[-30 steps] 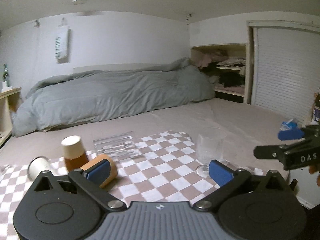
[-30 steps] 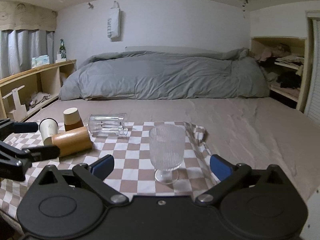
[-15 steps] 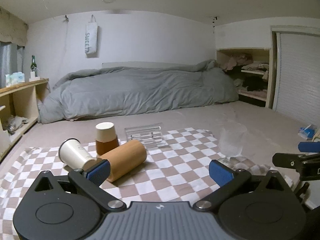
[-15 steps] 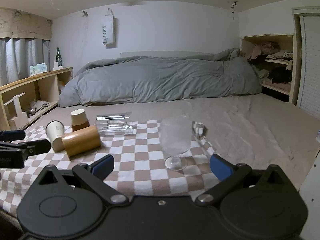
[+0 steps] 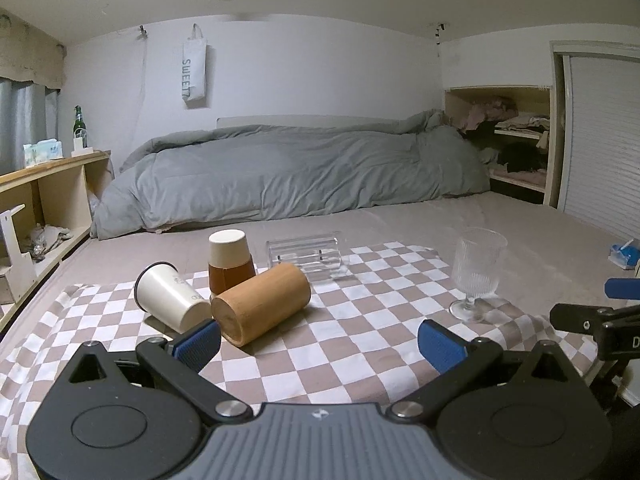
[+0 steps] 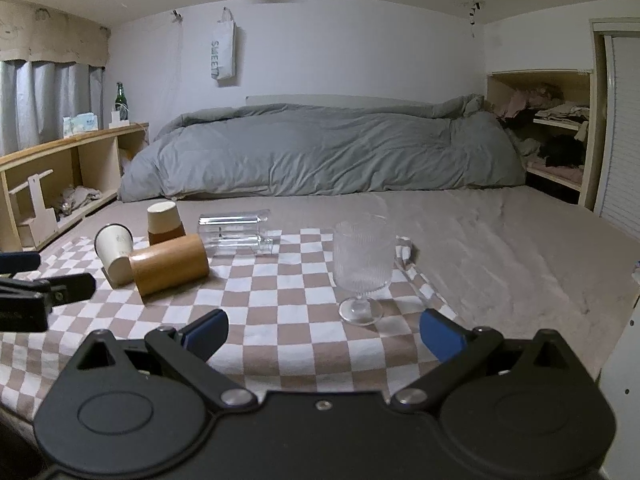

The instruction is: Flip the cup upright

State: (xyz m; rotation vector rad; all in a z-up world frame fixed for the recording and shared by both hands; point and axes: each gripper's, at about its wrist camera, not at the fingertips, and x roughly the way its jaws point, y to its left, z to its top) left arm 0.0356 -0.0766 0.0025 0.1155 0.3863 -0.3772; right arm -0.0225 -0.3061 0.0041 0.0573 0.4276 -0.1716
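My left gripper (image 5: pixel 319 338) and right gripper (image 6: pixel 325 331) gape wide, empty. The wooden cup (image 5: pixel 262 308) lies sideways on the cloth (image 5: pixel 360 344), hiding the paper cup's (image 5: pixel 170 295) base.

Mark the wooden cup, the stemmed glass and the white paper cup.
wooden cup (image 5: pixel 266 304), left wrist view, on its side wall.
stemmed glass (image 6: pixel 362 258), right wrist view, on its ribbed bowl.
white paper cup (image 5: pixel 170 296), left wrist view, on its side wall.

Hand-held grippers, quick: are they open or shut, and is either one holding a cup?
Left hand-held gripper: open, holding nothing.
Right hand-held gripper: open, holding nothing.
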